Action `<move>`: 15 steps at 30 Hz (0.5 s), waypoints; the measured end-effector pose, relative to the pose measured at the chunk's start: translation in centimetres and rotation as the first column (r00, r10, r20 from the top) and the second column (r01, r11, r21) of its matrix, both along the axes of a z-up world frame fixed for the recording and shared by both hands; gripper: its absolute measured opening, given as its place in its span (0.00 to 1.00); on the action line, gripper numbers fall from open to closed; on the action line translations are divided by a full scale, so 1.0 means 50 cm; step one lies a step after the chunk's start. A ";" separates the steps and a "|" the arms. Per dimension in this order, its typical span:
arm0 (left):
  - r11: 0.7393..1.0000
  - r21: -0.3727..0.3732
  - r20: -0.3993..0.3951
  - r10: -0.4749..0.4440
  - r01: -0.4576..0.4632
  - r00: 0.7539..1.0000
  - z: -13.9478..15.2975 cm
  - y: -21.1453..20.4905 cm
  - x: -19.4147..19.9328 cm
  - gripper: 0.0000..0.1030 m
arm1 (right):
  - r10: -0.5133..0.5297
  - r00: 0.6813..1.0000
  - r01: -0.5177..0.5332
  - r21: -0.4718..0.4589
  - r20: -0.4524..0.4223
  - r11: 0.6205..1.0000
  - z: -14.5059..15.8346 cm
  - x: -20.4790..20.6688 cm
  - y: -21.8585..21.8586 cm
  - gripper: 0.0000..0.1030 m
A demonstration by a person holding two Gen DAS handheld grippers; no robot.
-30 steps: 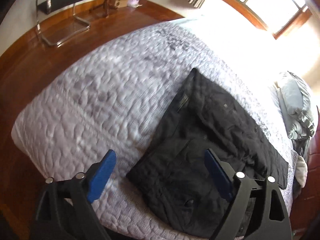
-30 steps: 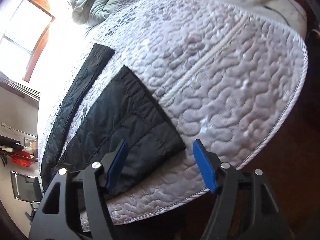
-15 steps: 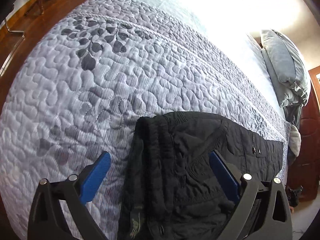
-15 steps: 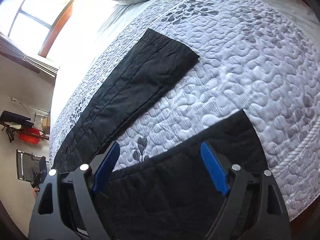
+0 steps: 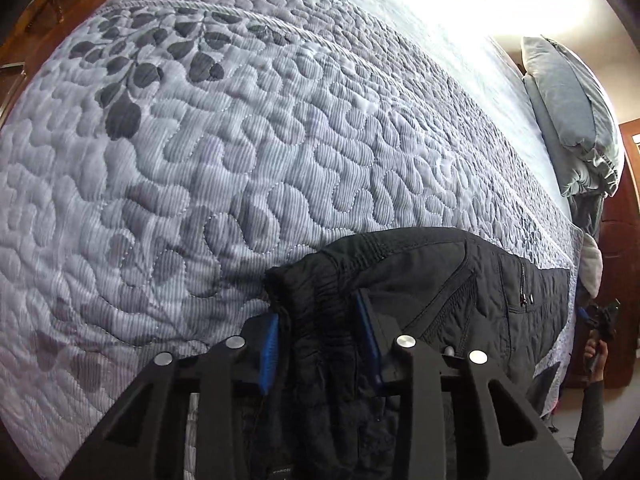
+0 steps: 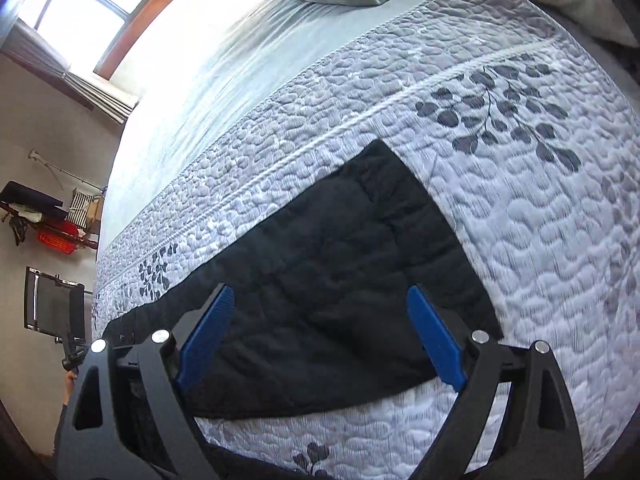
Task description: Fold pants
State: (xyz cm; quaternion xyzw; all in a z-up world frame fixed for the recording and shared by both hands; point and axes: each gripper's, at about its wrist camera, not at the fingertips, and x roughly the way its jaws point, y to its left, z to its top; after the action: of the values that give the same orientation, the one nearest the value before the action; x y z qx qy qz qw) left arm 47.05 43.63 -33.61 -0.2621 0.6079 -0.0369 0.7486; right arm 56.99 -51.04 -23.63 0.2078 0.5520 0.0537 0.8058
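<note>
Left gripper [image 5: 320,344] just clamped on black quilted pants' [image 5: 460,292] bunched waistband at six o'clock, right gripper [image 6: 320,344] still widening, empty, above leg hem [image 6: 340,260]; risks dragging and bunching the pants if lifted one-sided.

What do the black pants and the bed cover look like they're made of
The pants: matte black woven fabric, seemingly padded, judging by stitched seams and puffy folds. The bed cover: pale grey quilted textile, likely cotton or polyester; wavy stitching puffs it up, with printed dark leaves.
</note>
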 end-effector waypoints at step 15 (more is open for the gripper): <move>0.996 0.057 -0.010 0.066 -0.066 0.998 -0.016 -0.013 0.013 0.29 | 0.165 0.976 -0.177 -0.073 -0.142 0.982 -0.166 0.240 -0.025 0.87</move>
State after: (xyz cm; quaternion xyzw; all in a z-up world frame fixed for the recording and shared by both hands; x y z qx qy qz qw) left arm 47.71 42.97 -34.41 -0.2610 0.6041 0.0067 0.7529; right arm 68.98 -52.27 -31.92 0.1281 0.6228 0.0851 0.7671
